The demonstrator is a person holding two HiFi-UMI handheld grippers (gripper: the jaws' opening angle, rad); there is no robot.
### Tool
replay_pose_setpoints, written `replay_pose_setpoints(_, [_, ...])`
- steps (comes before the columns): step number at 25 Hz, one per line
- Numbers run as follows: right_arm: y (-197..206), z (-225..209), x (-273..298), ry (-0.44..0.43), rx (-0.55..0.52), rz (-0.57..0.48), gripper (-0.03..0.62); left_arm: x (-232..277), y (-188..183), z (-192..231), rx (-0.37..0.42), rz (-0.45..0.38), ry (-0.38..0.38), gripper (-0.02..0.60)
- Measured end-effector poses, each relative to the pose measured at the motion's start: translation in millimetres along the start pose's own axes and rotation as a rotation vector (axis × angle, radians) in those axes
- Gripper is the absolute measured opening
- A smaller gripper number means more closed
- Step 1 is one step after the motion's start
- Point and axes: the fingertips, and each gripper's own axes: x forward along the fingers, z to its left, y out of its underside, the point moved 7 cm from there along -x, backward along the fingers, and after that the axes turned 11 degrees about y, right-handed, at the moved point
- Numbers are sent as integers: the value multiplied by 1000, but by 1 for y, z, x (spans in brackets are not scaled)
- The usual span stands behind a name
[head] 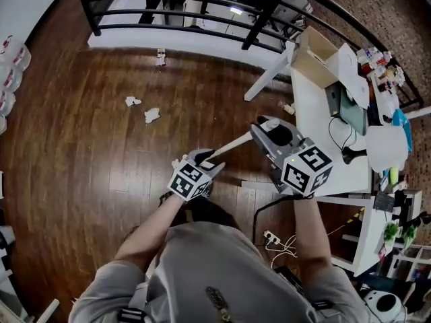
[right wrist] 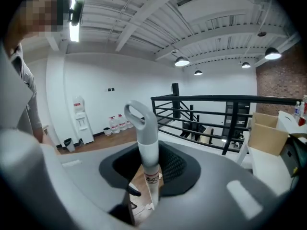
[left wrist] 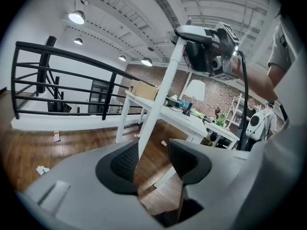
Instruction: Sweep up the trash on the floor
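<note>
Two crumpled white paper scraps (head: 133, 101) (head: 152, 115) lie on the wooden floor ahead on the left, and a small wrapper (head: 161, 57) lies near the railing. The scraps also show at the left gripper view's lower left (left wrist: 42, 169). A white broom handle (head: 232, 145) slants between my hands. My right gripper (head: 273, 130) is shut on it just below its grey looped top (right wrist: 139, 116). My left gripper (head: 205, 156) is lower on the handle (left wrist: 160, 95), open; the handle runs past its left pad with a gap on the right. The broom head is hidden.
A white table (head: 323, 120) with a cardboard box (head: 315, 58), cables and clutter stands at the right, its leg (head: 266, 79) slanting onto the floor. A black railing (head: 202, 19) runs across the far side. A power strip with cords (head: 273, 237) lies by my right.
</note>
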Motion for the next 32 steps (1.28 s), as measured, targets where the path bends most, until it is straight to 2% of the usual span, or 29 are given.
replay_pose_setpoints(3, [-1,27,0,-82,16,-1,95,-10,8,-2,10,-20,-21,175])
replay_pose_setpoints(7, [-5,48,4,-246,11,-13,95,-16,5,2,28,-35,-74,175])
replay_pose_setpoints(8, [-5,51,6,-288,4,-12,95,-18,4,3,26,-40,-93,163])
replay_pose_setpoints(9, [-5,52,9,-326,-2,-11,95,-19,5,3,27,-37,-115,109])
replay_pose_setpoints(12, [2,49,17,-418,-15,-9,97,-19,12,3,48,8,-194,89])
replay_pose_setpoints(14, [7,42,26,-475,-21,-12,97,-13,17,6,26,4,-242,91])
replay_pose_setpoints(18, [22,27,51,-577,-32,14,97,0,32,17,-90,-45,-326,112])
replay_pose_setpoints(24, [57,13,103,-644,-41,84,97,20,69,52,-194,-120,-424,123])
replay_pose_setpoints(28, [83,3,158,-653,-58,136,97,36,95,97,-248,-134,-432,124])
replay_pose_setpoints(32, [92,-6,216,-629,-54,143,97,43,103,156,-254,-171,-438,124])
